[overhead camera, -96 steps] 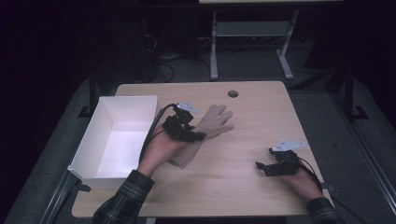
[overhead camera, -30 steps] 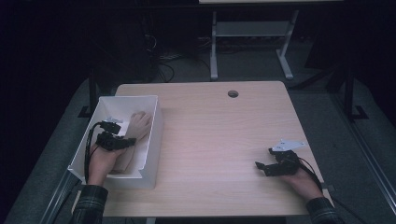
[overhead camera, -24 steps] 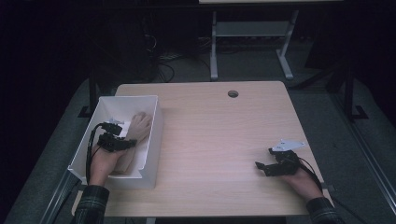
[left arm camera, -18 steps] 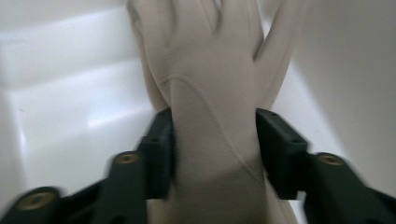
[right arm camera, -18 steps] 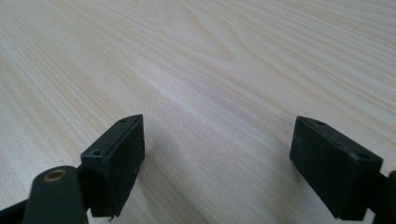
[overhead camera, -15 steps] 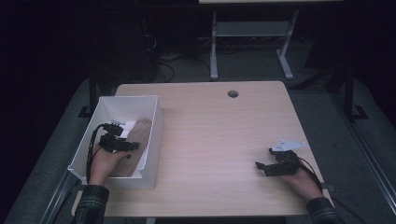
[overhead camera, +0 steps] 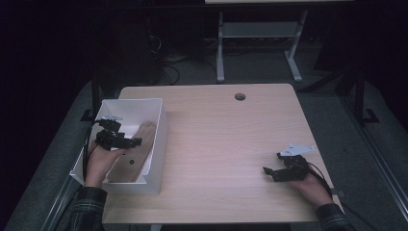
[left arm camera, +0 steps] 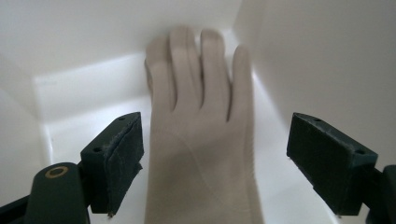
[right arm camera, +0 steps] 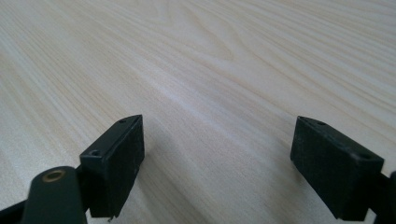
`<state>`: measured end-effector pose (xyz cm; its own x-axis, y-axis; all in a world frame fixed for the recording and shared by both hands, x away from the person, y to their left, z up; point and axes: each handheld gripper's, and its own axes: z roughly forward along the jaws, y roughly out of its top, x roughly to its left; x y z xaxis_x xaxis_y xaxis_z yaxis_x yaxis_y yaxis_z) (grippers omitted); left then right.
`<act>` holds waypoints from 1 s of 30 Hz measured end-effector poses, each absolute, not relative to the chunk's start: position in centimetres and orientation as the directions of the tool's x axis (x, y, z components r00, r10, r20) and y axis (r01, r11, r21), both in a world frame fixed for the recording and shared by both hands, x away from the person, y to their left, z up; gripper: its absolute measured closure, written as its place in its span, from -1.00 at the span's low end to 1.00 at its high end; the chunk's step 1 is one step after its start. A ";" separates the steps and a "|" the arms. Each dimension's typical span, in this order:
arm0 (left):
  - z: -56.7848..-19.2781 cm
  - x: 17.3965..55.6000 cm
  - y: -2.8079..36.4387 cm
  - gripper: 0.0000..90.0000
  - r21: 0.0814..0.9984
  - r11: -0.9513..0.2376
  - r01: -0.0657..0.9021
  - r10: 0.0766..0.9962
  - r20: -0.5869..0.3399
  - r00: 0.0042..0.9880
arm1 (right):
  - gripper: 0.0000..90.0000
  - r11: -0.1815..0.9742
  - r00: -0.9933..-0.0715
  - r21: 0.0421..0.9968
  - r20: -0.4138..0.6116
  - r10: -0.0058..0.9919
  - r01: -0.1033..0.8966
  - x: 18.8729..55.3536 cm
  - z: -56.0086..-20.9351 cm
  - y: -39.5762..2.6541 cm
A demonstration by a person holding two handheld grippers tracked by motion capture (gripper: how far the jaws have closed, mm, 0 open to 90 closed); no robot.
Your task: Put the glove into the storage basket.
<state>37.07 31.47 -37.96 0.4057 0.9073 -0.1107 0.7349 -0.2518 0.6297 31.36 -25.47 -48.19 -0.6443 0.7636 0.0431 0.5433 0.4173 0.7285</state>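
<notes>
A beige rubber glove (overhead camera: 139,149) lies inside the white box (overhead camera: 161,124) at the table's left side, leaning against the box's right wall. In the left gripper view the glove (left arm camera: 201,135) lies flat between the two pads, fingers pointing to the far wall. My left gripper (overhead camera: 126,141) hovers over the box, open, with its jaws wide apart on either side of the glove (left arm camera: 215,158). My right gripper (overhead camera: 269,172) rests near the table's right front, open over bare wood (right arm camera: 215,154).
The wooden table (overhead camera: 226,139) has a round cable hole (overhead camera: 239,96) near its far edge. The white box's walls (left arm camera: 317,60) stand close around the left gripper. A metal stand (overhead camera: 260,33) is on the floor beyond the table.
The left gripper carried the glove from the table's middle into the white box, then opened and let it go; the glove slid down flat. The right gripper has not moved.
</notes>
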 end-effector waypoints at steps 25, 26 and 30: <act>-30.6 36.5 24.5 -0.61 0.728 -0.301 0.616 0.802 -0.157 0.577 | -0.62 0.419 -0.646 0.729 0.041 0.762 0.541 31.4 -48.2 -25.5; -30.6 36.5 24.0 -0.61 0.729 -0.307 0.612 0.796 -0.156 0.585 | -0.62 0.419 -0.646 0.729 0.042 0.762 0.541 31.4 -48.2 -25.5; -30.4 36.3 22.1 -0.61 0.735 -0.322 0.596 0.773 -0.159 0.614 | -0.62 0.419 -0.646 0.729 0.041 0.762 0.541 31.4 -48.2 -25.5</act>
<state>36.32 22.05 -30.43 0.6138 0.7733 -0.1590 0.5962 -0.3221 0.7354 31.40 -25.46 -48.20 -0.6457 0.7625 0.0414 0.5411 0.4186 0.7294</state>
